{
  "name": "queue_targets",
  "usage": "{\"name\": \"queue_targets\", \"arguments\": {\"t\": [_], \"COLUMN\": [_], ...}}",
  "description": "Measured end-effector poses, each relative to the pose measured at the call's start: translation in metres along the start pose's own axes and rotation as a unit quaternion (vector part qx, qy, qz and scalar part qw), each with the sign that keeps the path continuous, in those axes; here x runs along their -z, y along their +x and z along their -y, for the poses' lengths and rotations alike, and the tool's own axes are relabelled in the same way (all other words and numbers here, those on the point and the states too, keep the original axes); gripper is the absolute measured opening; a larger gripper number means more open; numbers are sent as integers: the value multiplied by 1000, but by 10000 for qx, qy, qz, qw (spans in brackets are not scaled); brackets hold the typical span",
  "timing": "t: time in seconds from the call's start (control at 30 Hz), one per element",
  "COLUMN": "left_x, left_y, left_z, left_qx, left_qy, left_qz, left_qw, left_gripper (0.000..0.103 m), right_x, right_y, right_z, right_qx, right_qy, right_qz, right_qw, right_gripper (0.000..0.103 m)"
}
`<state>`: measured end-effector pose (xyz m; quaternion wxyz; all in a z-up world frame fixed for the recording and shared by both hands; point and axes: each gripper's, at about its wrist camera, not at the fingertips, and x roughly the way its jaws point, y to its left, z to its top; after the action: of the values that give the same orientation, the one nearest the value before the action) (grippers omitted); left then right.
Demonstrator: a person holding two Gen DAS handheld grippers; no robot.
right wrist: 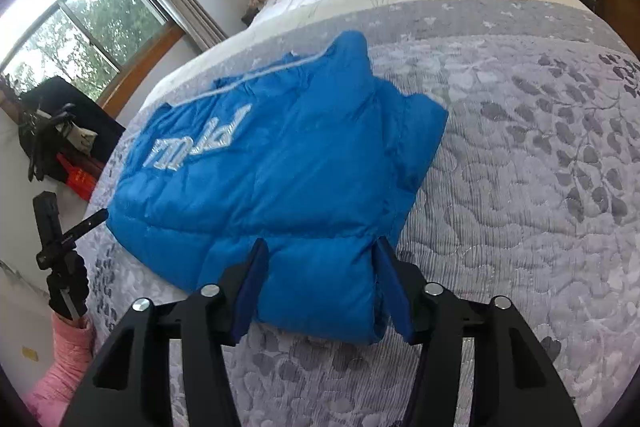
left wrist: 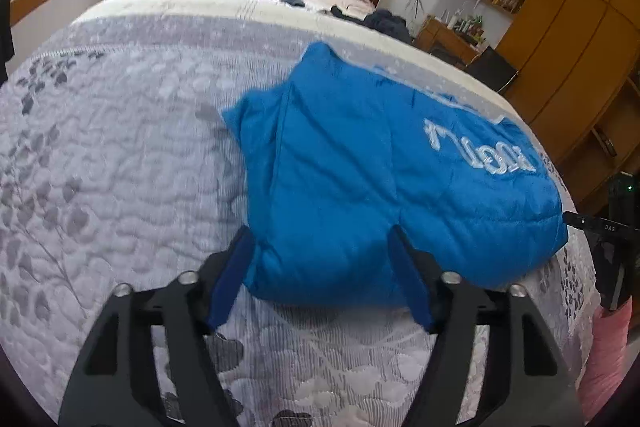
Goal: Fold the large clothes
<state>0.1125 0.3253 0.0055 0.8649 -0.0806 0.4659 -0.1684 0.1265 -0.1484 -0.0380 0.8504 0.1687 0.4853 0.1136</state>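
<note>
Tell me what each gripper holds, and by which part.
Neither clearly grips. Both the left gripper and right gripper stand open, straddling the near folded edge of the blue jacket.

Left wrist view: sits low behind the left gripper [left wrist: 320, 239], facing forward across the bed [left wrist: 120, 155] toward the headboard at 12 o'clock; wardrobe at 2 o'clock, window at 10 o'clock. Very near the folded blue jacket [left wrist: 360, 167], which fills centre frame.

Right wrist view: low behind the right gripper [right wrist: 320, 251], facing the same headboard at 12 o'clock, window at 9 to 10 o'clock. Equally close to the jacket.

Shared: jacket, quilt, headboard end. Each view catches the other gripper at its edge, left's at 3 o'clock, right's at 8 o'clock.
</note>
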Motion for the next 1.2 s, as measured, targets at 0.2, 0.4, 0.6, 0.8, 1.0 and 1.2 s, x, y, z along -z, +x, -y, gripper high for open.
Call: {"name": "queue_targets", "arguments": {"t": [0.2, 0.4, 0.6, 0.8, 1.0, 1.2], "left_x": [-3, -5, -1, 6, 9, 5], "left_y": [1, -7, 1, 11, 13, -6], "left_z": [-10, -16, -18, -12, -13, -14], "left_qx": [-85, 103, 14, -255, -322, -341], "left_qy": [-292, -473, -330, -49, -23, -186], "left_qz": [38, 31, -43, -23, 29, 120], "left_qw": [9995, 9988, 9994, 9997, 9995, 9992], "left_gripper": [24, 16, 16, 17, 19, 23], "right_x": [1, 0, 4, 10, 14, 12], "right_y": [-2, -21, -20, 7, 17, 0], "right_z": [-8, -10, 0, 15, 18, 10], "right_qx": [231, 44, -15, -12, -12, 243], "right_qy": [-151, -103, 96, 234, 247, 153], "right_qz": [9, 89, -70, -267, -259, -168], "right_qw": [9996, 9999, 9999, 9994, 9994, 9994], "right_gripper": [17, 8, 7, 7, 9, 18]}}
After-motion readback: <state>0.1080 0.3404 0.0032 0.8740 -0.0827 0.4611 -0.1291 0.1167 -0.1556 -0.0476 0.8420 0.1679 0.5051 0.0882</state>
